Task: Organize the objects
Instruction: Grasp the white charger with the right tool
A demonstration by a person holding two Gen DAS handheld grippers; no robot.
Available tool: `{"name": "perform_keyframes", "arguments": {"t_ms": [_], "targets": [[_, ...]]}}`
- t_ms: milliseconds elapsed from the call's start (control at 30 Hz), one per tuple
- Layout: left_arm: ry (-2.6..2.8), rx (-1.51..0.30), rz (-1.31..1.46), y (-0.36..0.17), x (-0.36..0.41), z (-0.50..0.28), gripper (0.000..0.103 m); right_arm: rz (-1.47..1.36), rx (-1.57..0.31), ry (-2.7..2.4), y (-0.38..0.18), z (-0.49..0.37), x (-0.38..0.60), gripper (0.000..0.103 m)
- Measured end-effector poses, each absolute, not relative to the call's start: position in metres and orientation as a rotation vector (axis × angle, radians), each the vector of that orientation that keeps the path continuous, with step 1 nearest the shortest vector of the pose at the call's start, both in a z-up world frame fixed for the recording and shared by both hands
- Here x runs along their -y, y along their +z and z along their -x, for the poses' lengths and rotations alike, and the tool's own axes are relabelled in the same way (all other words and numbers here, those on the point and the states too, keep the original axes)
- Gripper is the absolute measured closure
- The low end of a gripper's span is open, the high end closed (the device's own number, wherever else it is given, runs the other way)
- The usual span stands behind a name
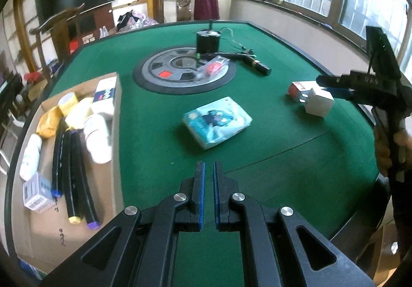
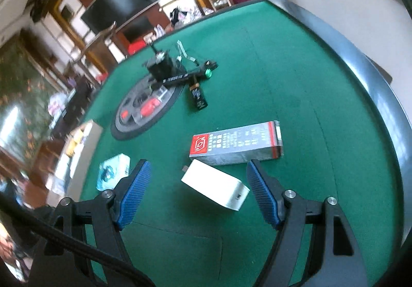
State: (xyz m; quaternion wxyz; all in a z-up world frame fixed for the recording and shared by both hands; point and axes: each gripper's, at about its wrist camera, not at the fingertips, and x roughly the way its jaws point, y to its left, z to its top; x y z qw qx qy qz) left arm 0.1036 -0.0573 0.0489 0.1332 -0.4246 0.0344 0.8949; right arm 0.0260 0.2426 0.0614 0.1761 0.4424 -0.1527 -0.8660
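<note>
- My left gripper (image 1: 208,167) is hanging over the near part of the green bench (image 1: 270,132), its jaws pressed nearly together with nothing between them.
- My right gripper (image 2: 198,166) is holding its jaws wide apart, and they are gripping nothing.
- A white charger (image 2: 215,187) is lying on the bench between my right fingers (image 2: 136,186), clear of both pads.
- Just beyond the charger, a grey and red box (image 2: 237,145) is lying flat, its near edge beside the charger's far end.
- A tissue pack (image 1: 217,120) is sitting mid-bench, ahead of my left gripper and well apart from the charger.
- A cardboard box (image 1: 77,225) is standing at the left edge of the bench, holding black tubes (image 1: 74,178), white bottles and small cartons.
- Farther off, a round grey disc (image 1: 164,68) is set in the bench, with a clear pack (image 1: 212,68) lying on it.
- A black block (image 1: 207,41) and a black tool (image 1: 255,61) are lying at the disc's far right.
- A hand (image 1: 391,142) is gripping my right gripper's handle at the right edge of the left view.
</note>
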Motion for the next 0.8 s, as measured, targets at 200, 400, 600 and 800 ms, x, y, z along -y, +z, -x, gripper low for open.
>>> {"name": "perform_keyframes", "arguments": {"t_ms": [200,400,600,800], "targets": [[2.591,-0.041,1.209,0.053,0.072,-0.102,0.099,-1.325,0.179,-2.433,0.048,-0.029,-0.212,0.027],[2.565,-0.020,1.208,0.051,0.070,-0.100,0.099,-1.364,-0.029,-2.474,0.037,-0.035,-0.192,0.042],[2.548,0.009,1.226,0.048,0.072,-0.097,0.099,-1.382,0.002,-2.475,0.035,-0.036,-0.192,0.077],[2.491,-0.133,1.138,0.056,0.055,-0.076,0.068,-1.380,0.058,-2.456,0.040,-0.044,-0.195,0.077]]}}
